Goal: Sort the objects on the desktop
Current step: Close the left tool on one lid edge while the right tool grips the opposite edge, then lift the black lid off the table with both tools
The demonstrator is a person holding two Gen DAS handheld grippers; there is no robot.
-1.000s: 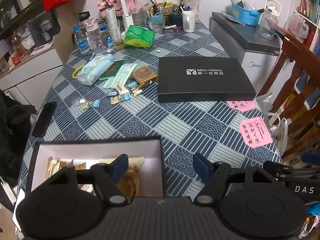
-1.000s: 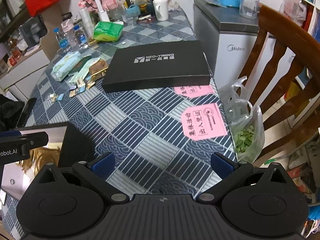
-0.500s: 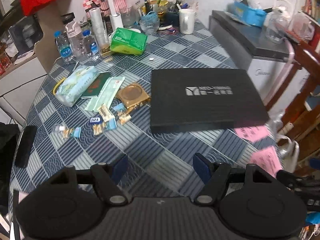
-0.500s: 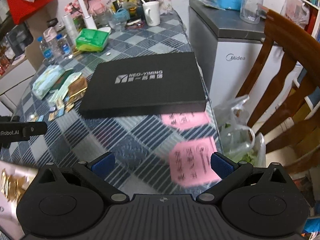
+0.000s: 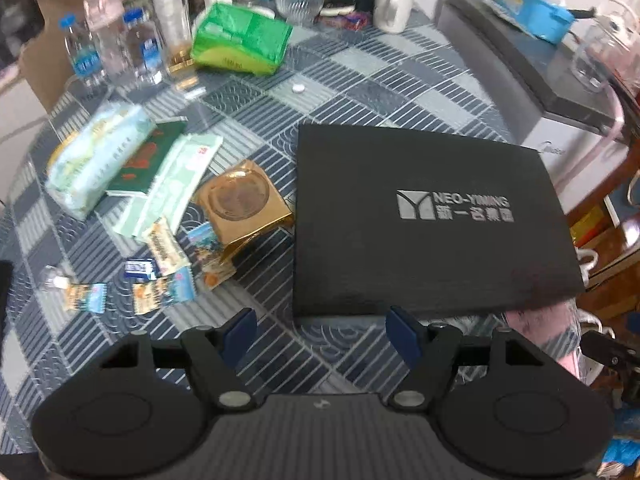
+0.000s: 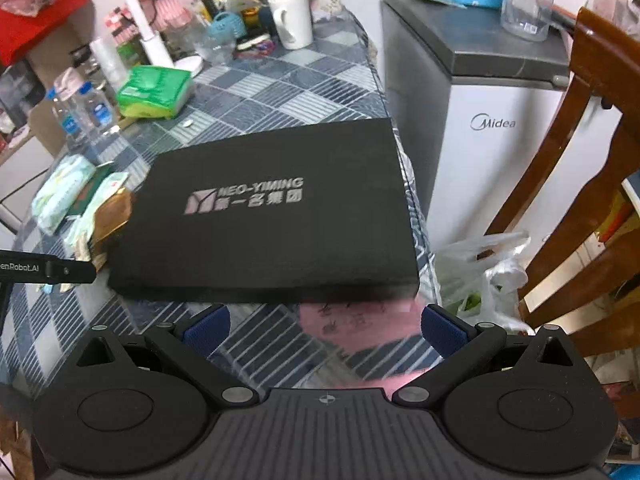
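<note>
A: Both claws are hanging wide open over the table [image 5: 352, 92], and neither one is holding anything. The left claw [image 5: 320, 330] is pointing at the near edge of the black box [image 5: 420, 224].

B: What is the right claw [image 6: 324, 330] doing?

A: It is floating near the same box [image 6: 272, 208], over a pink paper [image 6: 352, 320] that is poking out from under the box's near edge. The paper is looking blurry.

B: Where is the box sitting?

A: It is lying flat on the checked cloth, close to the table's right edge, beside the white fridge [image 6: 500, 128].

B: And the small stuff?

A: A gold box [image 5: 244, 204] is sitting just left of the black one, tilted a bit. Candy packets [image 5: 160, 276] are lying spread out in front of it. A tissue pack [image 5: 96, 160] and a green booklet [image 5: 148, 160] are lying farther left, touching each other.

B: What is at the back?

A: A green pack [image 5: 240, 40] is sitting there, with water bottles [image 5: 112, 52] standing to its left and a white mug [image 5: 394, 0] to its right.
</note>
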